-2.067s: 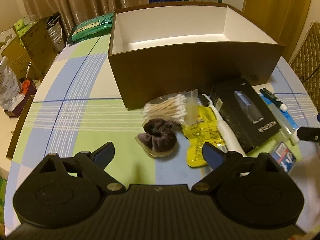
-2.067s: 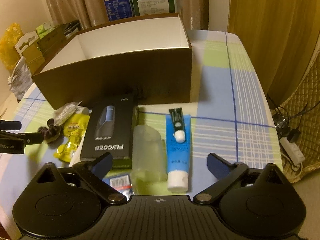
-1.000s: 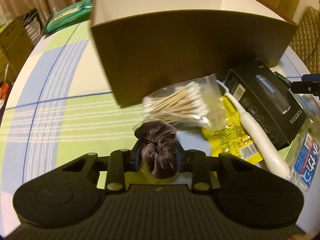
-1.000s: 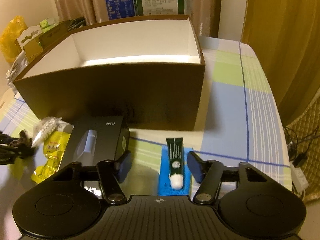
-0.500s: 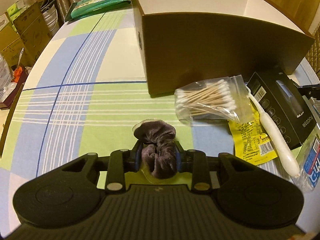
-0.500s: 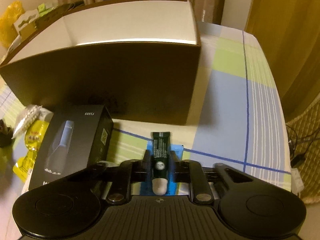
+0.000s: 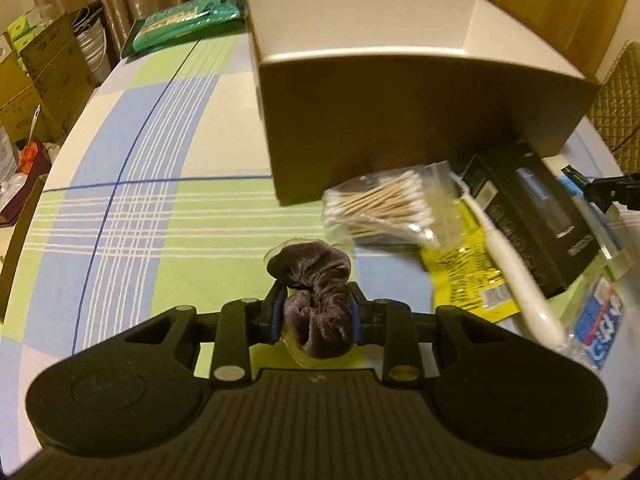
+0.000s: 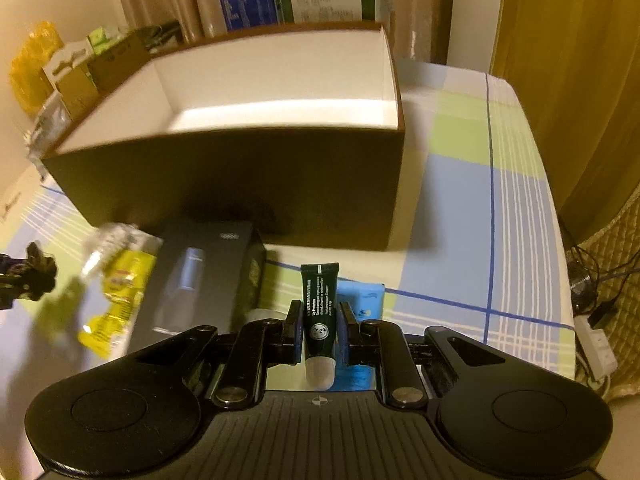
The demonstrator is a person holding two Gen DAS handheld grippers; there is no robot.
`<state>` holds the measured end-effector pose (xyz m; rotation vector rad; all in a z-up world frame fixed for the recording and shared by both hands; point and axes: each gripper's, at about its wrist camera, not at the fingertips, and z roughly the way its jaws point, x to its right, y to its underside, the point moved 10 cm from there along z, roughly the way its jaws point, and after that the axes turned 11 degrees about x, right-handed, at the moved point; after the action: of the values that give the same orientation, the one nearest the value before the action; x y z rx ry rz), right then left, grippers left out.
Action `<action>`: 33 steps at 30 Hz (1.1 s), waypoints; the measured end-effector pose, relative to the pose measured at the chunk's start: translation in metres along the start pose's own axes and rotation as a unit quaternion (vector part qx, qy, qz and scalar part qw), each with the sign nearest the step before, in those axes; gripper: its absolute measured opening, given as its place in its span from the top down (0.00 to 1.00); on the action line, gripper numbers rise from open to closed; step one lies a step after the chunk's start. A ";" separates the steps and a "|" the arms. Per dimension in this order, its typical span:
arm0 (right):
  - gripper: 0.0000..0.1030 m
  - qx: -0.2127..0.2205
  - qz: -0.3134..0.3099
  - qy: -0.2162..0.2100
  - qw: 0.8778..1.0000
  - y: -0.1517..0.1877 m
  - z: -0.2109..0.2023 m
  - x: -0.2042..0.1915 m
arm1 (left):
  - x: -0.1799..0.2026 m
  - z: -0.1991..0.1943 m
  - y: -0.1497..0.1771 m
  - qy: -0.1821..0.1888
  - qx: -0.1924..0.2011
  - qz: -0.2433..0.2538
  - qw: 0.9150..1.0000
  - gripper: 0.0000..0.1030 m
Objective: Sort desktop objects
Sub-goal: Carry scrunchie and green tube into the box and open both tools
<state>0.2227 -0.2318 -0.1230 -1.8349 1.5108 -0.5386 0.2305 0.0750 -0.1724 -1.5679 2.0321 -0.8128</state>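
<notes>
My left gripper (image 7: 316, 312) is shut on a dark velvet scrunchie (image 7: 316, 296) and holds it above the checked tablecloth, left of the brown box (image 7: 400, 120). My right gripper (image 8: 319, 330) is shut on a small dark green tube (image 8: 319, 316), white cap toward me, held in front of the same open, white-lined box (image 8: 248, 184). On the table lie a bag of cotton swabs (image 7: 380, 208), a yellow packet (image 7: 464, 276), a white toothbrush (image 7: 508, 260), a black product box (image 8: 204, 276) and a blue tube (image 8: 360, 300).
Cardboard boxes (image 7: 44, 76) stand beyond the table's left edge, and a green pack (image 7: 188, 24) lies at the far edge. A power strip and cables (image 8: 592, 328) lie on the floor to the right. Curtains hang behind.
Both grippers were open over the items, then shut: left on the scrunchie, right on the green tube. Both now hold their objects lifted, and the left has shifted left of the box.
</notes>
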 end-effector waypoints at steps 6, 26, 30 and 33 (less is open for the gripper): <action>0.87 0.021 -0.006 -0.023 0.999 -0.017 -0.021 -0.015 | 0.012 -0.024 -0.019 0.014 0.026 0.005 1.000 0.75; 0.87 0.088 -0.041 -0.068 0.993 -0.103 -0.035 -0.040 | 0.029 -0.053 -0.112 0.022 0.117 0.049 0.992 0.75; 0.87 0.095 -0.049 -0.068 0.992 -0.125 -0.023 -0.041 | 0.027 -0.046 -0.134 0.022 0.128 0.051 0.990 0.75; 0.87 0.093 -0.056 -0.063 0.992 -0.138 -0.008 -0.039 | 0.025 -0.036 -0.150 0.019 0.132 0.060 0.989 0.75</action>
<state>0.3016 -0.1845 -0.0128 -1.7802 1.2375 -0.5853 0.3057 0.0295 -0.0431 -1.2813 1.9309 -1.0253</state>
